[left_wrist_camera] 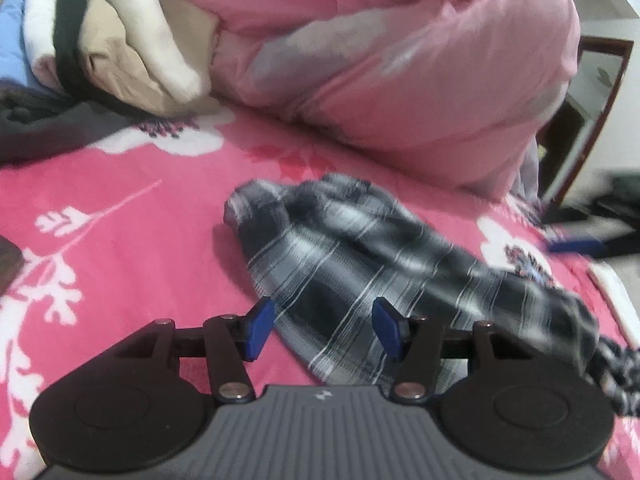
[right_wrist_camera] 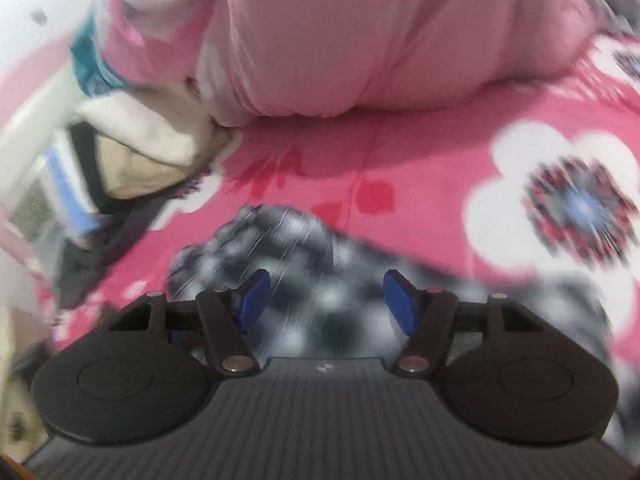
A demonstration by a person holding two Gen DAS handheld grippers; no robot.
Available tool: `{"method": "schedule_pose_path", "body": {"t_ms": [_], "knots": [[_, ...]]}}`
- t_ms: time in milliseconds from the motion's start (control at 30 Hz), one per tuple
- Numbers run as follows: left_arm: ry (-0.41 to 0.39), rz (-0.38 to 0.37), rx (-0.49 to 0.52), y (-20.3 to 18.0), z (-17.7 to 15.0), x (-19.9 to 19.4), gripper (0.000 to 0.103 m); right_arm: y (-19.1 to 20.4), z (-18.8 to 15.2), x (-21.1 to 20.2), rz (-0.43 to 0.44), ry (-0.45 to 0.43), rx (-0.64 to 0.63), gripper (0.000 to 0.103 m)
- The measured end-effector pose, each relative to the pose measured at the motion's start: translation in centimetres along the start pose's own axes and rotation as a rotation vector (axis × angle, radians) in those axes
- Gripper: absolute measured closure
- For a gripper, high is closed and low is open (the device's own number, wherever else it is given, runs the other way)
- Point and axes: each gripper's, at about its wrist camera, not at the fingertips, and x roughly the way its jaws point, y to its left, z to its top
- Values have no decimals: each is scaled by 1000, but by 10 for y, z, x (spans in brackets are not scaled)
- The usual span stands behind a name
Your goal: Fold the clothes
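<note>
Left wrist view: left gripper (left_wrist_camera: 323,328) low in frame, blue pads (left_wrist_camera: 260,328) spread apart, nothing pinched between them. A plaid cloth (left_wrist_camera: 360,256), dark grey with white stripes, lies bunched on the pink floral sheet (left_wrist_camera: 120,220), running from centre frame down to the lower right; its near edge shows in the gap between the pads, and the pads do not press on it. Pink quilt (left_wrist_camera: 400,60) heaped across the upper right. Stack of folded clothes (left_wrist_camera: 120,52), cream, tan and black, upper left. Dark wood frame (left_wrist_camera: 600,92) at the right edge.

Right wrist view: heavily blurred. Right gripper (right_wrist_camera: 326,302) at bottom centre, pads wide, released, gripping nothing. The plaid cloth (right_wrist_camera: 280,240) lies under and beyond the fingers, centre to lower right; contact likely none, but blur makes it hard to say. Quilt (right_wrist_camera: 340,32) fills the top. Folded clothes (right_wrist_camera: 140,152) at left. Big white flower print on the sheet (right_wrist_camera: 360,148) at right.
</note>
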Motion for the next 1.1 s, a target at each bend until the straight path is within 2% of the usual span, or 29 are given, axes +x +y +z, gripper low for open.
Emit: {"method": "schedule_pose_path", "body": {"t_ms": [133,200,267,300,500,633,733,900,1100], "knots": [[10,-43,-16,11,0,0,48,20,13,72,-56,20,-164,43],[13,-53,-13,13,0,1,48,24,13,93,-79,40,-205,51],[11,-61,-18,14,-1,1,49,24,11,103,-87,59,-214,95],[10,-63,-16,15,0,2,49,24,10,107,-86,65,-215,100],[2,-88,-27,19,-1,1,50,33,2,62,-56,-81,-217,103],[1,-117,-64,27,-2,-2,50,49,-16,6,35,-206,-213,103],[-6,-133,-99,32,1,-10,51,56,-42,-31,88,-258,-218,103],[-31,-209,-181,42,9,-42,51,73,-94,-61,134,-255,-254,103],[-11,-261,-248,53,-4,-74,49,87,-167,-40,148,-126,-346,103]]}}
